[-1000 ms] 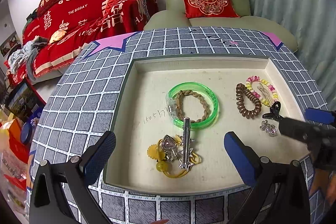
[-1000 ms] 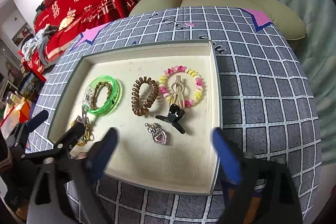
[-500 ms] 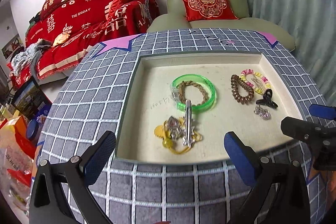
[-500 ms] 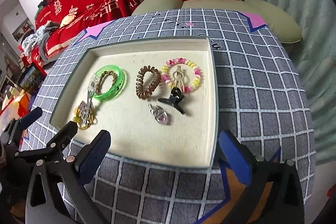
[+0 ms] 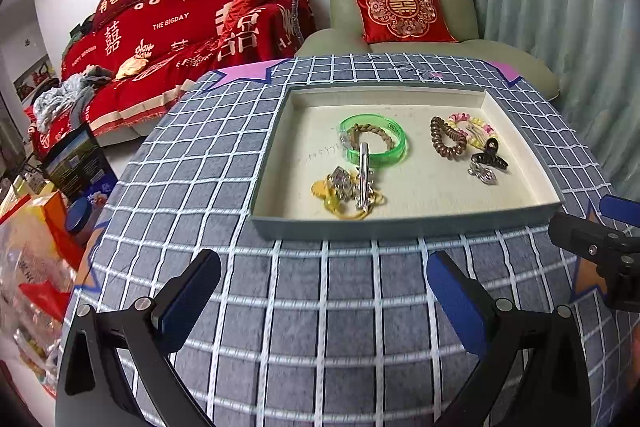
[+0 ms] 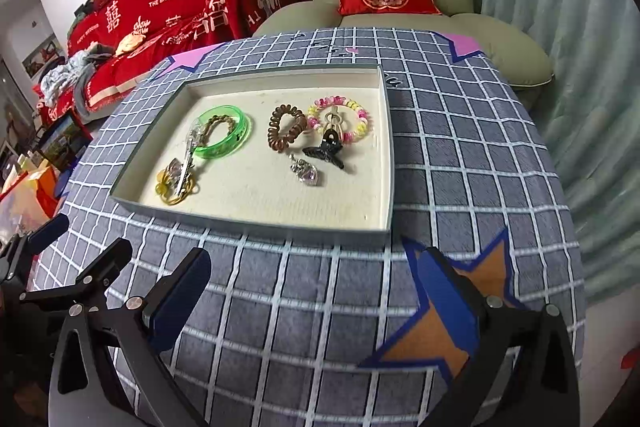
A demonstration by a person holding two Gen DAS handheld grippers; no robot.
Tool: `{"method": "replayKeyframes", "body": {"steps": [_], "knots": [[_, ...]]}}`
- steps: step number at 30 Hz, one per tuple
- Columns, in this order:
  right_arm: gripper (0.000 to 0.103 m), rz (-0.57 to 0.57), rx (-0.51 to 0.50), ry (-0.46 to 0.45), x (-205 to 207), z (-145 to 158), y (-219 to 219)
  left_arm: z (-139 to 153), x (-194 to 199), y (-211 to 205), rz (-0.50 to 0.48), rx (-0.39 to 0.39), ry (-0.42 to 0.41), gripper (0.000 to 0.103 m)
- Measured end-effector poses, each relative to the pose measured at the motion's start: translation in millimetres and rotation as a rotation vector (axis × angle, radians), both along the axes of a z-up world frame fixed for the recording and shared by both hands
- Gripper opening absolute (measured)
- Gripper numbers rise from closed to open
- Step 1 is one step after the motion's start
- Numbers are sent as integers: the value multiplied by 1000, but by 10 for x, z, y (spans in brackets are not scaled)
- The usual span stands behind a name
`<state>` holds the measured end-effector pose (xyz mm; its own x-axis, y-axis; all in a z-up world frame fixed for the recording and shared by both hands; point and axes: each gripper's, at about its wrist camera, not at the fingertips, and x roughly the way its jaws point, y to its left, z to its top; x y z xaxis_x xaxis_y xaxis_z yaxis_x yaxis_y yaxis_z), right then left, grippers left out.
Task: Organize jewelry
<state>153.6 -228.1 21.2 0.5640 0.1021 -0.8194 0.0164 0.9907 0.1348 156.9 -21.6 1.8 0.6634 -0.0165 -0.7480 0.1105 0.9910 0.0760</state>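
A shallow cream tray [image 5: 404, 223] [image 6: 256, 223] on the checked table holds jewelry. A green bangle [image 5: 374, 139] [image 6: 224, 133] rings a braided brown band. A silver clip [image 5: 363, 175] lies over a yellow and silver tangle [image 5: 344, 193] [image 6: 176, 183]. A brown coil tie [image 5: 447, 138] [image 6: 286, 127], a pink-yellow bead bracelet [image 6: 340, 117], a black claw clip [image 6: 326, 149] and a silver heart charm [image 6: 306, 171] lie to the right. My left gripper [image 5: 324, 293] and right gripper [image 6: 312, 301] are open and empty, both in front of the tray's near edge.
The grey checked tablecloth [image 5: 328, 307] has star patches, one orange [image 6: 444, 331]. A green armchair with a red cushion [image 5: 398, 9] stands behind the table, a red sofa [image 5: 168, 31] at the left. Bags and boxes [image 5: 44, 227] sit on the floor at left.
Both grippers have pulled back from over the tray towards the table's near side. The tray now sits farther off in both views. The jewelry has not moved.
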Motion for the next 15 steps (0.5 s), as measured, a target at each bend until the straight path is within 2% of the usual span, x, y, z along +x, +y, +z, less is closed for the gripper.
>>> {"method": "replayKeyframes", "body": {"steps": [15], "knots": [[103, -43, -54, -121, -650, 282, 113, 149, -575, 117, 37, -21, -59, 103]]}}
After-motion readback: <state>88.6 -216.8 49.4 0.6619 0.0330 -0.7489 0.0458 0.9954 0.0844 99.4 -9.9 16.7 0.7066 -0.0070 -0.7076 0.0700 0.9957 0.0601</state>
